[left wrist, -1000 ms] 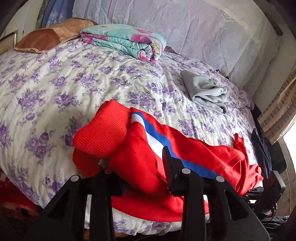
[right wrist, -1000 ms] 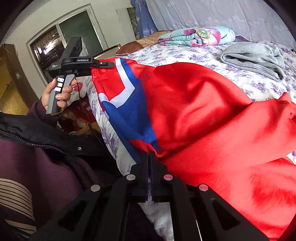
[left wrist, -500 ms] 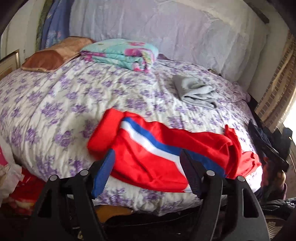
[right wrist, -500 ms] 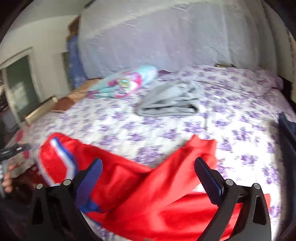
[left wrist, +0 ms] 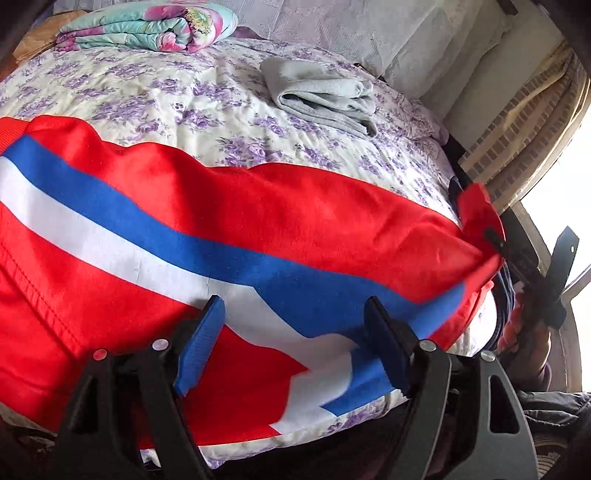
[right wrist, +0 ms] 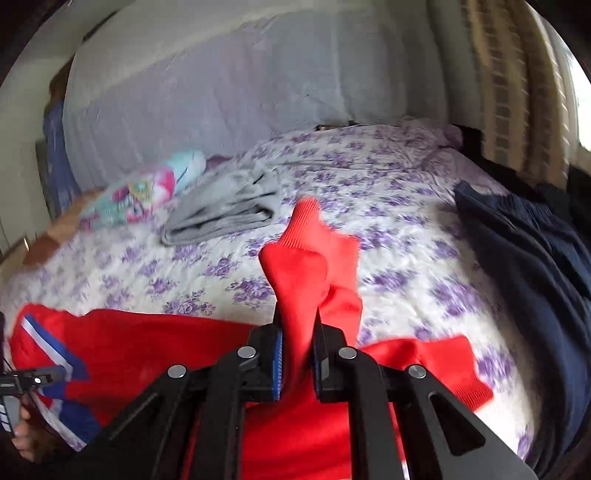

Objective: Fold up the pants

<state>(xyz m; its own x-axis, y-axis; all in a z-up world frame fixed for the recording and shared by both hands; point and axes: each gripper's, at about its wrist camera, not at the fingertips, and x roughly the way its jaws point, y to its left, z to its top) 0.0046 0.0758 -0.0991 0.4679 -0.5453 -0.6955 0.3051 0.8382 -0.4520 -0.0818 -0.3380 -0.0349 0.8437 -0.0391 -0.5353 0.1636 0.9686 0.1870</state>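
Observation:
The red pants (left wrist: pixel 280 206) with a blue and white side stripe lie stretched along the near edge of the bed. My left gripper (left wrist: pixel 295 325) is open, its blue-padded fingers (left wrist: pixel 199 339) low over the striped cloth and holding nothing. My right gripper (right wrist: pixel 298 354) is shut on a red leg cuff of the pants (right wrist: pixel 306 251), which stands up between its jaws. The right gripper also shows in the left wrist view (left wrist: pixel 517 258) at the far right end of the pants.
The bed (left wrist: pixel 184 99) has a purple-flowered cover. A folded grey garment (left wrist: pixel 325 96) and a folded floral blanket (left wrist: pixel 147 26) lie further back. A dark blue garment (right wrist: pixel 528 236) lies on the bed's right side. A curtained window (left wrist: pixel 546 122) is at right.
My right gripper, open half a second ago, has shut on the red leg cuff. My left gripper has moved in closer and lower over the striped part of the pants, still open.

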